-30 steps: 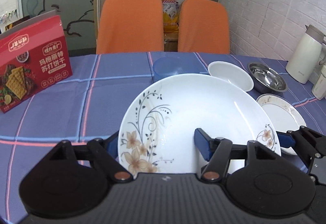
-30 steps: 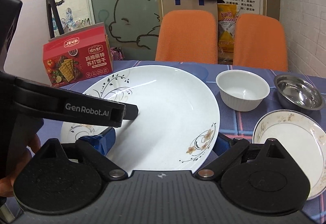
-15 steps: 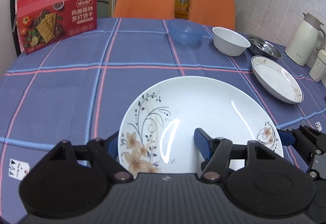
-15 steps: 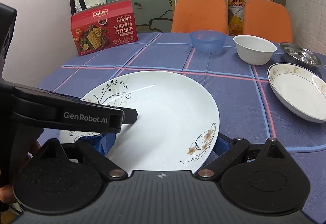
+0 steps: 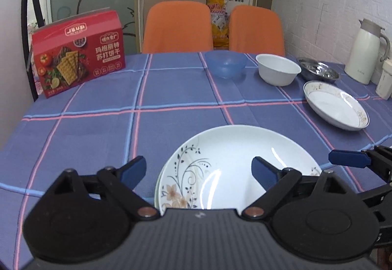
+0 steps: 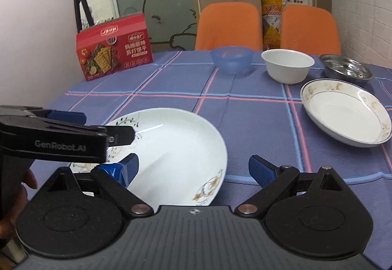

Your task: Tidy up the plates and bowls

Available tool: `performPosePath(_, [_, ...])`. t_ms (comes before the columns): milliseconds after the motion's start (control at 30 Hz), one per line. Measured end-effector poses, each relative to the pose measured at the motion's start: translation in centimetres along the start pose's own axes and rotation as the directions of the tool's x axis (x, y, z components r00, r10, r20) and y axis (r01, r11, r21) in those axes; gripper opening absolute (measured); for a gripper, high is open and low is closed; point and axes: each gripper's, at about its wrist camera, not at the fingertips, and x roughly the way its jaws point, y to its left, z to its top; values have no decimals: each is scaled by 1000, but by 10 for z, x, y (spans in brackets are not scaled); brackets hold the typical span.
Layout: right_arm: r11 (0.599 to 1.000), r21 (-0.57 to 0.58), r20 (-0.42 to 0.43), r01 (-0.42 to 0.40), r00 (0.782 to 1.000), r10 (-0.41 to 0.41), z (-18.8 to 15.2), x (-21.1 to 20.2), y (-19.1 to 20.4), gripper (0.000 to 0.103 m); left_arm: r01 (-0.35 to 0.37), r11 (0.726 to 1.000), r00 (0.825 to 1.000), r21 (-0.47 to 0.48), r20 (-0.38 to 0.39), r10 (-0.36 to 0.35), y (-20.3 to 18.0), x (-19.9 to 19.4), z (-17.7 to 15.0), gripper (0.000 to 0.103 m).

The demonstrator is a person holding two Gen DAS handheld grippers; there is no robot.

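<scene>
Both your grippers stand released, left gripper point(image 5: 198, 168) and right gripper point(image 6: 193, 170) flanking the glossy round floral plate point(image 5: 235, 167), which lies flat on the blue checked cloth of the table point(image 5: 171, 88) at its near edge.

My left tongs point(image 5: 198, 170) and right tongs point(image 6: 193, 169) now gape wide, and the floral plate point(image 5: 235, 167) lies released on the counter point(image 5: 171, 98).

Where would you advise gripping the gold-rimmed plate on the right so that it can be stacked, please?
I would grip the gold-rimmed plate by its near rim, coming from the near edge of the table with the right gripper, now open. The rim flares up off the tablecloth, leaving room for a finger beneath it, and nothing touches that side.
</scene>
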Motion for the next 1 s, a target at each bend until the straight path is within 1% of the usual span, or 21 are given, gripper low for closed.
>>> performPosePath(67, [999,33,15,14,1000,-14,1,-6,-11,84,7,1000,1000,-20,15,-7,0,-4,6,93])
performPosePath(100, [999,47,15,18,1000,-19,1,-8,-16,84,14,1000,1000,-25,19,-13,-1,-5,9,96])
performPosePath(133, [998,61,13,24,1000,-25,-1,-10,-21,84,21,999,1000,-33,21,-21,-3,-5,11,101])
performPosePath(267, [991,128,-4,47,999,-47,-9,-16,-41,84,76,996,997,-37,23,-75,-19,-4,17,100])
performPosePath(500, [967,232,-2,103,994,-106,-23,-33,-80,84,163,987,986,-5,-32,-163,-60,9,23,100])
performPosePath(700, [938,310,8,156,986,-167,-29,-49,-120,84,208,978,975,6,-84,-206,-91,29,34,100])
performPosePath(833, [912,366,6,186,979,-202,-32,-54,-149,84,240,971,961,0,-143,-238,-110,55,46,100])
performPosePath(900, [902,384,7,199,976,-218,-32,-56,-161,84,263,965,950,5,-173,-258,-120,70,51,100])
performPosePath(1000, [898,379,1,223,971,-241,-27,-54,-178,84,286,958,933,-1,-228,-278,-131,95,63,100])
